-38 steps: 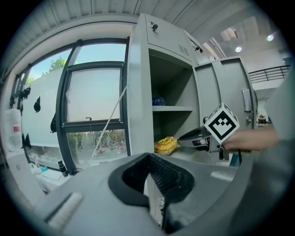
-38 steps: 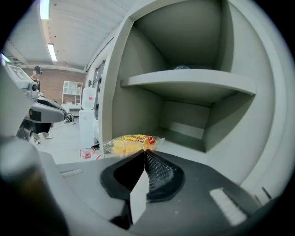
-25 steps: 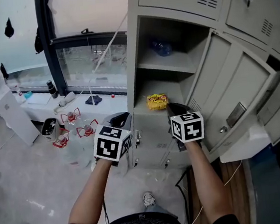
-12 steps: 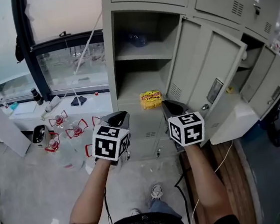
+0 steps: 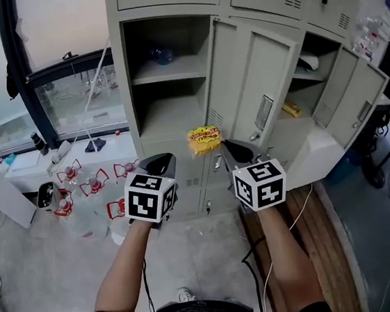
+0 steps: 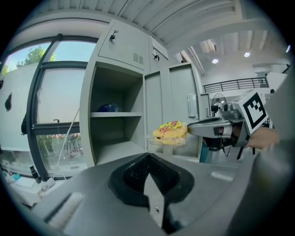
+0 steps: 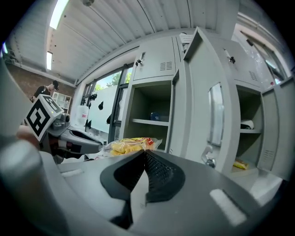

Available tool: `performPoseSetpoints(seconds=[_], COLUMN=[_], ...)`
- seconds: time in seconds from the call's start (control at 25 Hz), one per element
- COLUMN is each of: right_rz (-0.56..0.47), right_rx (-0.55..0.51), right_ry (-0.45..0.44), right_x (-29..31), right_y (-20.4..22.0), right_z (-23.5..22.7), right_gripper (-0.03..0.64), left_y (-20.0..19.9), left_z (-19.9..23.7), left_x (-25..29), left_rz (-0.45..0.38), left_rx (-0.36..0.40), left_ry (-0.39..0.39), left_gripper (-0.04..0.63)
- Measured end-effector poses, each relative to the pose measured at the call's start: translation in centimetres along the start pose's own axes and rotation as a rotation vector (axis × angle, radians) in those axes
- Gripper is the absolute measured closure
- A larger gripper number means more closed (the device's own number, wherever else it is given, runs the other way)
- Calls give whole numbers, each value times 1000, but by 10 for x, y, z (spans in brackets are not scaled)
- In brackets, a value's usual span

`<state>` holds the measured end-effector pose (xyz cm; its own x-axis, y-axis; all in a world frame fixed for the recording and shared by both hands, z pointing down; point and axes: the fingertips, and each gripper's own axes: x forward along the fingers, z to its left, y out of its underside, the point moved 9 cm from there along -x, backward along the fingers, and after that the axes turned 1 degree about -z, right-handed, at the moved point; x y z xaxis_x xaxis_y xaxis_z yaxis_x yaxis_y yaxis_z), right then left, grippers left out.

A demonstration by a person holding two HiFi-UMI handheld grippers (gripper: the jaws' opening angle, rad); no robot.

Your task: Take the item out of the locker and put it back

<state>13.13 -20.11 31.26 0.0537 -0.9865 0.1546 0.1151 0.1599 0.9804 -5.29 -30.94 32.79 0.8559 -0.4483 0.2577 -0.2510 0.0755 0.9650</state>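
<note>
A yellow snack bag (image 5: 204, 139) hangs in the air in front of the open locker (image 5: 169, 109), outside its lower compartment. My right gripper (image 5: 226, 145) is shut on the bag's right edge; in the right gripper view the bag (image 7: 125, 146) sticks out to the left of the closed jaws. My left gripper (image 5: 159, 164) is shut with nothing in it and is level with the right one, to the bag's lower left. From the left gripper view I see the bag (image 6: 170, 132) held by the right gripper (image 6: 196, 129). The locker door (image 5: 253, 86) stands open to the right.
A blue bottle (image 5: 161, 53) lies on the locker's upper shelf. Another open locker at the right holds a yellow item (image 5: 290, 109) and a white item (image 5: 308, 62). Water jugs with red handles (image 5: 80, 193) stand on the floor at the left. A cable (image 5: 265, 277) runs across the floor.
The bag has come out of the lower compartment with my right gripper, and both grippers have drawn back from the locker. The view has shifted so the locker sits farther off and further left.
</note>
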Motion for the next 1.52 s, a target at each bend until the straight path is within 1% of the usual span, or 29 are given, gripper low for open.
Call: performPoseSetpoints(seconds=[0.2, 0.48, 0.8, 1.24, 1.52], right_rz=[-24, -41, -78, -80, -68], right_rx=[-20, -8, 7, 35, 60], right_ry=[-9, -14, 8, 119, 211], right_x=[-37, -89, -147, -220, -257], right_y=[3, 13, 21, 41, 55], right_z=[-9, -39, -75, -137, -171], right_gripper=[588, 588, 588, 588, 588], left_y=[-2, -11, -19, -34, -43], left_z=[-35, -99, -164, -252, -295], left_x=[-3, -1, 13, 48, 72], left_rz=[4, -4, -6, -16, -25], left_rx=[-2, 11, 42, 81, 101], left_ry=[-10, -8, 23, 120, 197], left_gripper=[595, 595, 595, 595, 595])
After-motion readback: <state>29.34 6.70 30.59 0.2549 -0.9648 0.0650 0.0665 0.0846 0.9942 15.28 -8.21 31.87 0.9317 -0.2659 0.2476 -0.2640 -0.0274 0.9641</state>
